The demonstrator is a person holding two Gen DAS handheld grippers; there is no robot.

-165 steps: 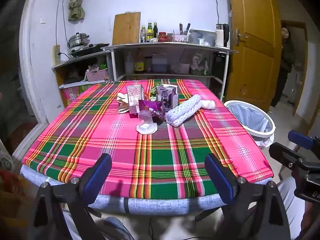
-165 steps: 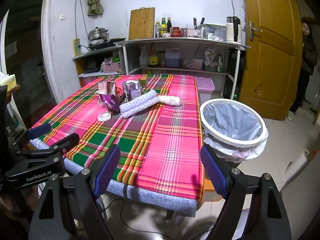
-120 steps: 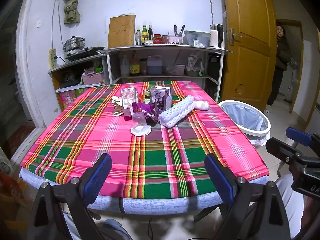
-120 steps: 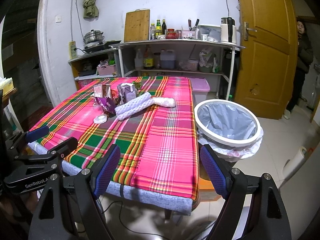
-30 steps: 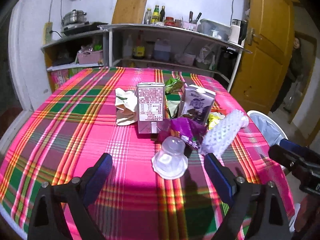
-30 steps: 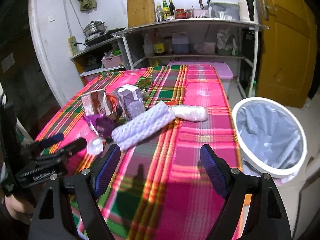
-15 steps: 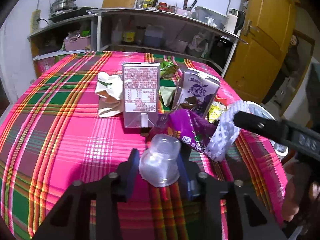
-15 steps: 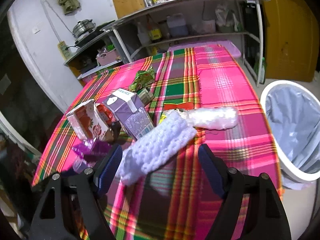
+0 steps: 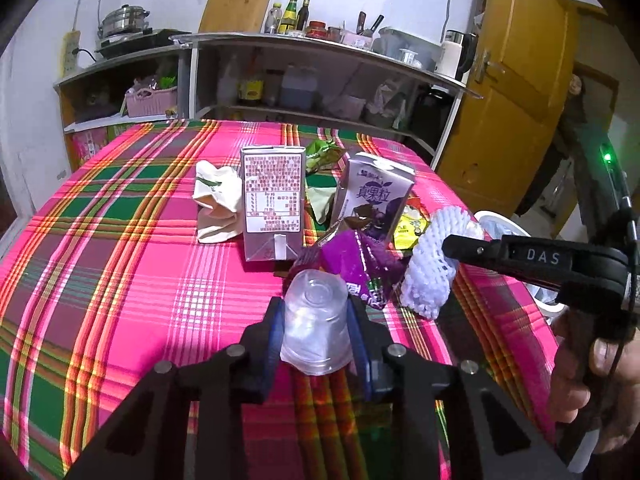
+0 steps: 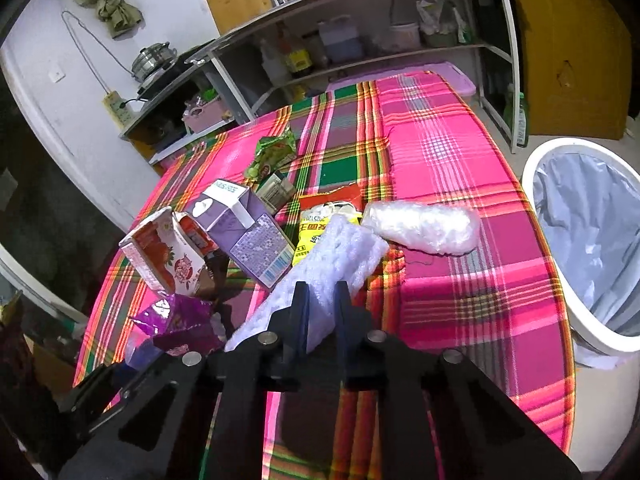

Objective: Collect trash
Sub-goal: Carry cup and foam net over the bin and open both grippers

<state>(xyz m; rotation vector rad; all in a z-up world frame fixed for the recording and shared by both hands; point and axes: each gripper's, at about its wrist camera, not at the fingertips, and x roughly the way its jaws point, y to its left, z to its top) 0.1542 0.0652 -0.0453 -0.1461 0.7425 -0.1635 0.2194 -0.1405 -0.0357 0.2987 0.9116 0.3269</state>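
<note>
Clear plastic cup point(image 9: 314, 320), light, crushable | left gripper point(image 9: 316, 322) clamped its sides | right gripper point(image 10: 320, 312) just closed, pinching soft foam net point(image 10: 320, 276) | mid-desk point(image 9: 120, 280)

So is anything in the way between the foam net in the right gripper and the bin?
Nothing visible. The right gripper is shut on the foam net; only bare tablecloth lies between it and the open bin beside the table.

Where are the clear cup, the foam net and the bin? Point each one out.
clear cup point(image 9: 314, 320): left wrist view, on its side wall.
foam net point(image 10: 340, 252): right wrist view, on its upper end.
bin point(image 10: 534, 216): right wrist view, on its white rim.
</note>
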